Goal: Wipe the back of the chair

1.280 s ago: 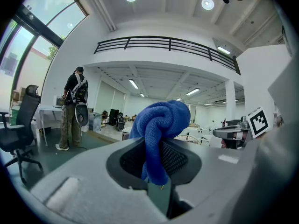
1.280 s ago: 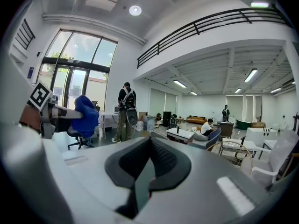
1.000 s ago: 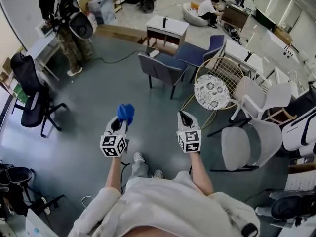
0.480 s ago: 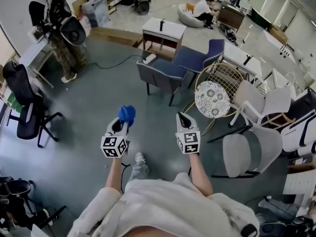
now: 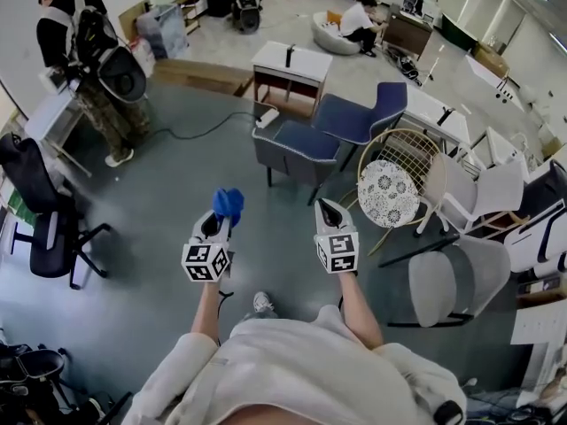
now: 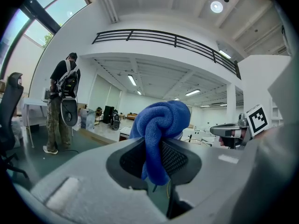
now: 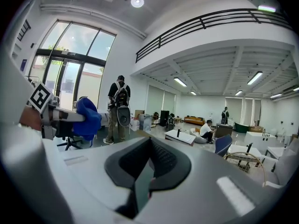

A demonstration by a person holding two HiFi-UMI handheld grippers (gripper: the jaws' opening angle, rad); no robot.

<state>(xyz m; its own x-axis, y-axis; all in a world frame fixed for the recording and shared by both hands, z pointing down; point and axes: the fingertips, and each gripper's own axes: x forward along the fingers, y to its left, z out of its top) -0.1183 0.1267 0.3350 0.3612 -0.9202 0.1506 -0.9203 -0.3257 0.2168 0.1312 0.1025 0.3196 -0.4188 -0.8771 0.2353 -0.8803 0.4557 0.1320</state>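
Two grippers pointed ahead. The left gripper (image 5: 216,224) had its jaws clamped on a bunched blue cloth (image 5: 227,202), carried ready for wiping. The right gripper (image 5: 327,211) had its jaws shut on nothing, apparently spare. The grey-blue chair (image 5: 297,149), its back the likely target, stood well apart, untouched.

The right tool (image 7: 149,142) is pointing across a bright hall, its jaws pressing together with nothing between them. At the left edge the left tool (image 7: 74,117) is reaching in, its marker cube (image 7: 40,97) showing and a blue cloth (image 7: 89,119) bunching at its tip. Beyond it a standing person (image 7: 119,108) wearing a backpack is facing the tall windows. Farther off, a seated person (image 7: 205,130) is crouching behind a low white worktop (image 7: 180,135), and a blue chair (image 7: 224,144) is standing to the right
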